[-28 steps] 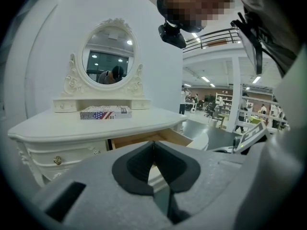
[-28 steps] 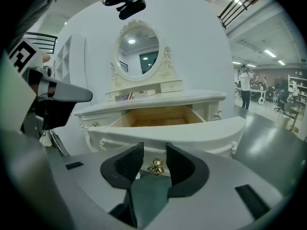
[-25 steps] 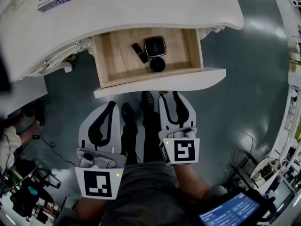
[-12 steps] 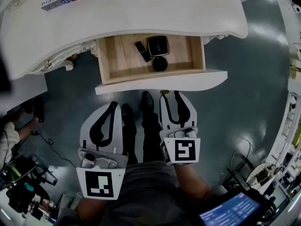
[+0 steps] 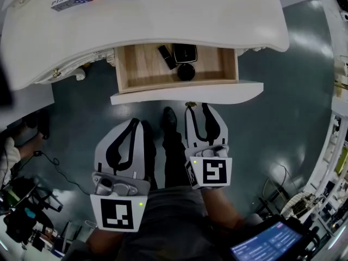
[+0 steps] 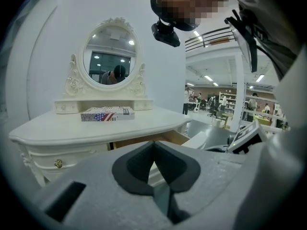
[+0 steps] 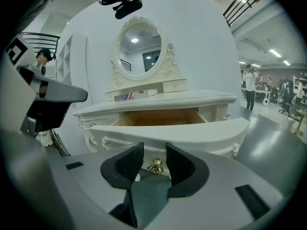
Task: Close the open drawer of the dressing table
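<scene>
Now | drawer [image 5: 142, 69] open, black cosmetics [image 5: 185, 53] inside | right gripper [image 7: 154, 158] parted round knob [image 7: 155, 166] | left gripper [image 6: 153, 146] closed

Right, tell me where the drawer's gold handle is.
The gold handle sits at the middle of the drawer front. In the right gripper view it shows low and central, between the parted jaws of the right gripper.

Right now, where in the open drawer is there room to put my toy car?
The drawer's left half is bare wood, between its left wall and the slim black case. A smaller bare patch lies between the round black object and the right wall. The middle is crowded: case, square compact and round object sit close together.
</scene>
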{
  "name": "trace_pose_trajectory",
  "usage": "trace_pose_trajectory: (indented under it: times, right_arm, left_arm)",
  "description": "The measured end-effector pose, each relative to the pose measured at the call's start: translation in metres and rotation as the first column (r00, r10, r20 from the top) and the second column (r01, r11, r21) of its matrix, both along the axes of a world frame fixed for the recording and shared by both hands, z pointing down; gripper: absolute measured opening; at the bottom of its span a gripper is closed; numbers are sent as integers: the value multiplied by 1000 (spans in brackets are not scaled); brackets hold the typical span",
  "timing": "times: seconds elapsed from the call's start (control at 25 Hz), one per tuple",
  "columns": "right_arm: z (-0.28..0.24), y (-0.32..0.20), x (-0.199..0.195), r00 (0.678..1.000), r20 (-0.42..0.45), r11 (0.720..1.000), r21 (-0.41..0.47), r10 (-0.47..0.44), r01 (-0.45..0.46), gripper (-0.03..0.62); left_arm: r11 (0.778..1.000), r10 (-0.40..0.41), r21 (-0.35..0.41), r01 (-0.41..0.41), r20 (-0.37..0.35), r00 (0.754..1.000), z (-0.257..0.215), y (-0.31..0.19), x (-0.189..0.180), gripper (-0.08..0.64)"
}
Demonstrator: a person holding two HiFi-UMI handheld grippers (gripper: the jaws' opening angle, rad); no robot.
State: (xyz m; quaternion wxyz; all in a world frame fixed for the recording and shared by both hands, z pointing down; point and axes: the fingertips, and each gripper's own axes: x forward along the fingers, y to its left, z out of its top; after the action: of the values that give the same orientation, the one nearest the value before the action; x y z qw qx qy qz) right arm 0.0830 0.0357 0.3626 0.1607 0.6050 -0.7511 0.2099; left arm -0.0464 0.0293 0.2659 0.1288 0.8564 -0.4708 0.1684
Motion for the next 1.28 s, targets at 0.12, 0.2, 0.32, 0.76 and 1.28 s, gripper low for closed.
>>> trace_pose_trajectory:
  times: [0.12, 0.2, 0.32, 0.76, 1.28]
  right_arm:
    - [-1, -3, 0, 1000, -2, 1000, 0, -3, 3, 132]
    - [-3, -4, 0, 1000, -4, 1000, 0, -5, 5, 132]
    - [-5, -7, 0, 1000, -8, 1000, 3, -7, 7, 132]
    - [-4, -23, 1, 1000, -15, 1000, 2, -3, 3, 133]
    - [-3, -31, 1, 1000, -16, 1000, 4, -17, 17, 133]
  left_arm:
    - [1000, 0, 2, 0, -1, 1000, -2, -1, 1, 17]
    - [1000, -1, 3, 1, -1, 1000, -3, -1, 0, 17]
    - [1000, -7, 6, 7, -1, 1000, -6, -3, -2, 17]
    - [1000, -23, 4, 23, -1, 1000, -5, -13, -8, 17]
    - [999, -47, 6, 47, 2, 999, -6, -14, -11, 17]
